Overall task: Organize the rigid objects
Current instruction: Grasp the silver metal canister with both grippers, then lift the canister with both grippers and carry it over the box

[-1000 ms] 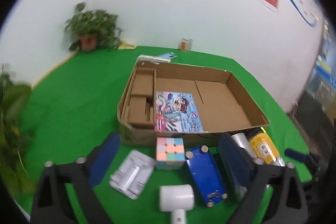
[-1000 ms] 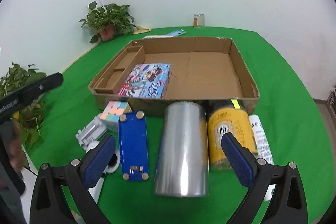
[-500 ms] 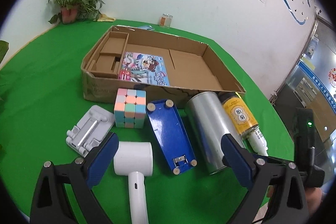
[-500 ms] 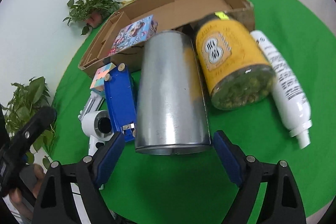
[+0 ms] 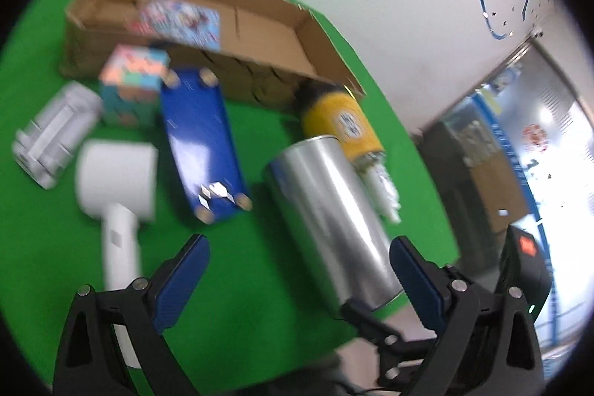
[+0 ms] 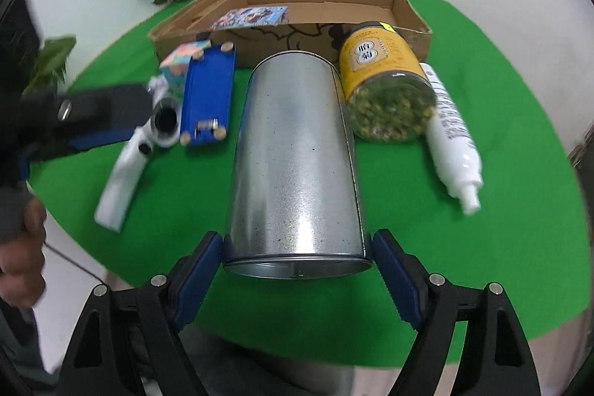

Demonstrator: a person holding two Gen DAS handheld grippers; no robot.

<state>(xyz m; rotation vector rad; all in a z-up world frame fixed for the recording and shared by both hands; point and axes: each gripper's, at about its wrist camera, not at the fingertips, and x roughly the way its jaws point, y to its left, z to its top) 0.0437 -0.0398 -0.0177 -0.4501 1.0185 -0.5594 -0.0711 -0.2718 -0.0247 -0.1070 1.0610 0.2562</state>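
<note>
A: Since the right gripper [image 6: 297, 270] straddles its near rim, log the steel canister [image 6: 293, 158] first: lying on its side on the green worktop [image 6: 501, 173], mid-row, base toward us.

B: Grip status?

A: Pads spread wide, one at each side of the rim, just beside the metal; whether they touch it I cannot tell. Judged: lined up to close across the width, since a round body would otherwise roll.

B: Neighbours?

A: Right of it, the yellow jar [image 6: 382, 80] against the white spray bottle [image 6: 453, 136]. Left, the blue case [image 6: 208, 95], pastel puzzle cube [image 6: 185, 58] and white hair dryer [image 6: 126, 166].

B: Destination?

A: The cardboard tray [image 6: 408, 13] at the far side, holding one picture box [image 6: 252, 17] (remaining floor looks bare), so likely reserved for the row.

B: Left gripper [image 5: 297, 284]?

A: Wide apart, holding nothing, hanging above the worktop near the canister's base; that view is blurred. A white folded stand [image 5: 55, 132] lies far left.
</note>
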